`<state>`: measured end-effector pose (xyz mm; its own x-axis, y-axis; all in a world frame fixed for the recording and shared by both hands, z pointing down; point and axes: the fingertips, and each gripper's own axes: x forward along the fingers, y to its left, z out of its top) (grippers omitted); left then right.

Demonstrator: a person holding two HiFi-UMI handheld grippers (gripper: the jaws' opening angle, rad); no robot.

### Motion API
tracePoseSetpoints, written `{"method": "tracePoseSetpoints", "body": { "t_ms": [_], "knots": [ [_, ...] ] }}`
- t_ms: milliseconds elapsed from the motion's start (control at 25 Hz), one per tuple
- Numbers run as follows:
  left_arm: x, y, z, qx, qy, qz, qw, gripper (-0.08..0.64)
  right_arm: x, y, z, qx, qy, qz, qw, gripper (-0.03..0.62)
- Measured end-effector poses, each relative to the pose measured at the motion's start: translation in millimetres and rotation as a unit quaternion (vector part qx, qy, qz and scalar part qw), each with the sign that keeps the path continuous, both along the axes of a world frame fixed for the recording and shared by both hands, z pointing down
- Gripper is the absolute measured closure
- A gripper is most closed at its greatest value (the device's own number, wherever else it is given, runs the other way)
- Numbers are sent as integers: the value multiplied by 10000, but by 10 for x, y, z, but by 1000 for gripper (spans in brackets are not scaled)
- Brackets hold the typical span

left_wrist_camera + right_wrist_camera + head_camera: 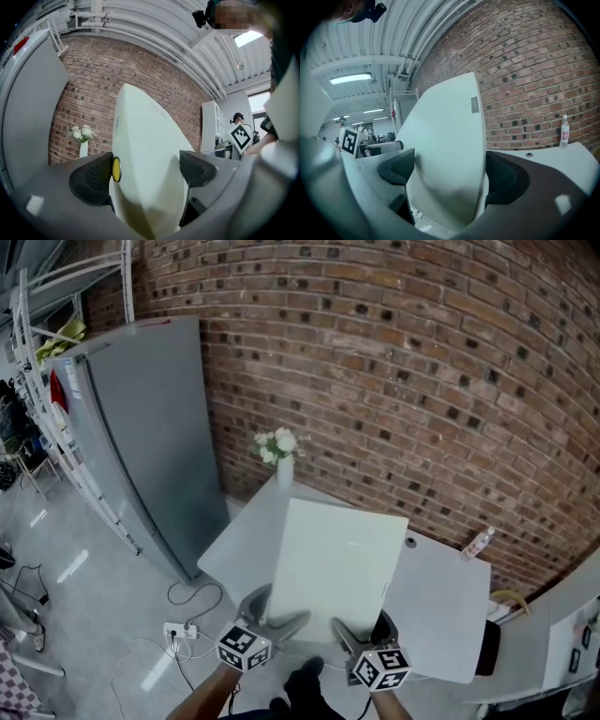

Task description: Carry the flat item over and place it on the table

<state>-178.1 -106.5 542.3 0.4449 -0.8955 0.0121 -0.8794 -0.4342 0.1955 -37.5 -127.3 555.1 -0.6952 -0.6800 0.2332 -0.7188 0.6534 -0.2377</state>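
A pale flat board (336,570) is held up over the white table (439,615), tilted, with its near edge towards me. My left gripper (278,622) is shut on the board's near left corner, and my right gripper (362,632) is shut on its near right part. In the left gripper view the board (147,159) fills the space between the dark pads (96,178). In the right gripper view the board (450,154) sits between the pads (502,178) the same way. The board hides the middle of the table.
A white vase of flowers (281,457) stands at the table's far corner, and a small bottle (479,542) near its right far edge by the brick wall. A grey cabinet (141,437) stands left. A power strip and cables (184,628) lie on the floor.
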Motion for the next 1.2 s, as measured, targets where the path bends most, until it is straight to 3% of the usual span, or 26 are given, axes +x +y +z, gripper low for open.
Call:
{"method": "tracePoseSetpoints", "body": {
  "t_ms": [720,1200],
  "knots": [
    [48,-1430,-98,-98,-80,380,9992,109,61,-1319,-84,-68,-57,382,9992,120],
    [323,-2140,-180,-111,-137,717,9973,109,337,-1932,-149,-94,-112,723,9973,123]
  ]
}}
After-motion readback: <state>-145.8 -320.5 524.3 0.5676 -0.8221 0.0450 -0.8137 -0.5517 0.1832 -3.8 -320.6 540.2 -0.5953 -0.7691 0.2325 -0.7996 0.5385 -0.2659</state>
